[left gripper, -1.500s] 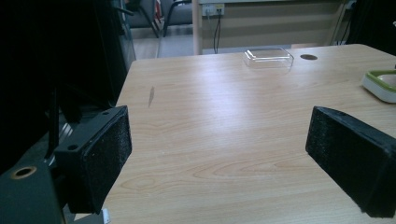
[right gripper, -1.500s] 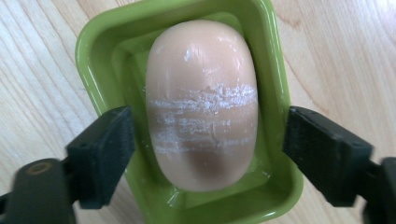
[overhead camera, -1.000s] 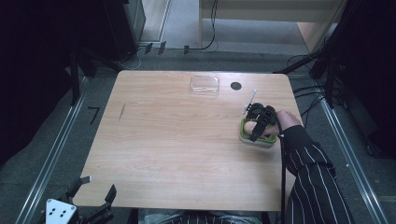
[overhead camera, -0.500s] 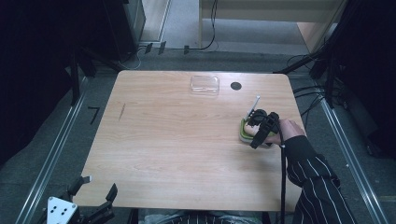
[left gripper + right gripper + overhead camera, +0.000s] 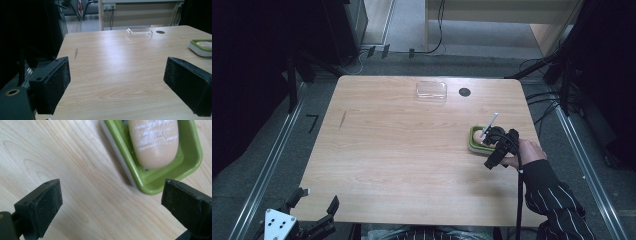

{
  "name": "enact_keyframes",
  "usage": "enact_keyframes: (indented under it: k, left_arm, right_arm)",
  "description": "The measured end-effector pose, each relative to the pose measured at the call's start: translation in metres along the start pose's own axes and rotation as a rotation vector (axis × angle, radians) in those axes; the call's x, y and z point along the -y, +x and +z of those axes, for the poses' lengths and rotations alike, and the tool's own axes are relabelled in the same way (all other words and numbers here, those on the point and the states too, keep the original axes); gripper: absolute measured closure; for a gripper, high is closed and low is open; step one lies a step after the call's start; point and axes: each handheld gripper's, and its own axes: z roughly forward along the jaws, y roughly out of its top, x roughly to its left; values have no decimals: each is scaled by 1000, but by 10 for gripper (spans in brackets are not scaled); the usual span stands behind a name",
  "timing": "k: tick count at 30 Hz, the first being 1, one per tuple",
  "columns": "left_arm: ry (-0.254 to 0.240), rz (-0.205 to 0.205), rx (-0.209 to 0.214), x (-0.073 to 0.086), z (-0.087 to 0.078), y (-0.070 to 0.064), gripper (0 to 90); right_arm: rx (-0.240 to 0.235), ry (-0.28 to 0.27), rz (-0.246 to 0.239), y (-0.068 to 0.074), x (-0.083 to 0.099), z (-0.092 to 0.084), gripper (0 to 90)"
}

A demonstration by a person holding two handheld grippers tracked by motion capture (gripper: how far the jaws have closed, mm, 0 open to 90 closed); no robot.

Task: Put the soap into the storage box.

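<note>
The right gripper (image 5: 111,202) hangs over the table (image 5: 402,150), jaws wide and empty, just beside the green soap dish (image 5: 192,157); the soap (image 5: 155,142) lies inside, free for grasping.

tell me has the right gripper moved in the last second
Yes. In the high view the right gripper has drawn back toward the person, off the green soap dish, which sits where it was relative to the table's dark hole.

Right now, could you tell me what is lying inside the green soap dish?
A pale peach soap bar with whitish streaks lies inside the green soap dish. The bar covers most of the dish floor, so what is beneath it cannot be seen.
</note>
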Motion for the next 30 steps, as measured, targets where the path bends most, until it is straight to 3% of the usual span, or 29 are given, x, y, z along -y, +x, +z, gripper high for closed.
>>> enact_keyframes:
  k: [11, 30]
  left_arm:
    - [1, 2, 1, 0, 0, 0, 72]
    - [1, 6, 13, -2, 4, -1, 72]
  right_arm:
    - [-1, 3, 12, 19, 25, 2, 38]
    - [29, 17, 52, 36, 67, 14, 41]
